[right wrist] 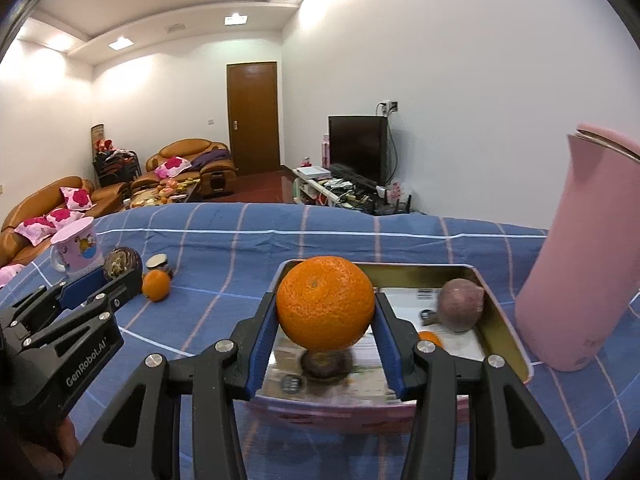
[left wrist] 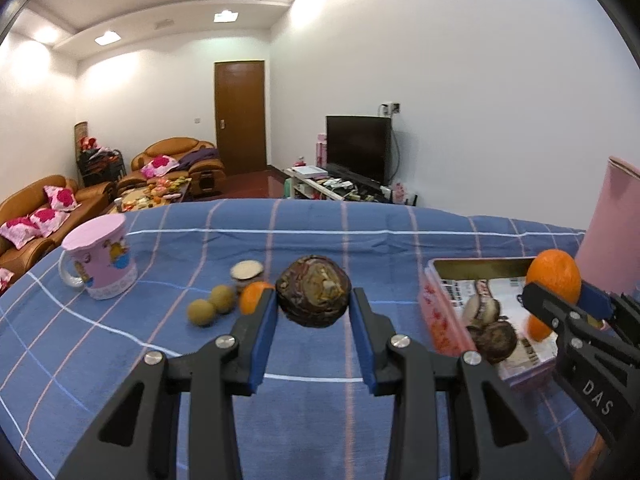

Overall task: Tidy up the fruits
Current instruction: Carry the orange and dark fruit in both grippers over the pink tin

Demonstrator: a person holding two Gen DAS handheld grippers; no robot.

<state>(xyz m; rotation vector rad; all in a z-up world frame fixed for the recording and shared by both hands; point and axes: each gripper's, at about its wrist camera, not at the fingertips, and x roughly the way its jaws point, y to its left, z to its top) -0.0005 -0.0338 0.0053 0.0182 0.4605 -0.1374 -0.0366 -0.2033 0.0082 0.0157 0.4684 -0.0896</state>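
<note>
In the left wrist view, your left gripper [left wrist: 314, 312] clamped a dark brown wrinkled round fruit [left wrist: 313, 296] between its blue pads, held above the blue checked cloth on the worktop [left wrist: 400, 244]. At its nine o'clock a small orange [left wrist: 253, 297] lay beside two tan round fruits [left wrist: 212, 306], with a pink mug [left wrist: 105, 263] at ten o'clock. At three o'clock stood a pink rectangular tin [left wrist: 438, 320].

In the right wrist view, your right gripper [right wrist: 326, 320] gripped a large bright orange [right wrist: 325, 303] over that tin [right wrist: 504, 344]; a purplish round fruit [right wrist: 460, 305] lay inside at two o'clock. A tall pink flask [right wrist: 580, 280] stood at three o'clock.
</note>
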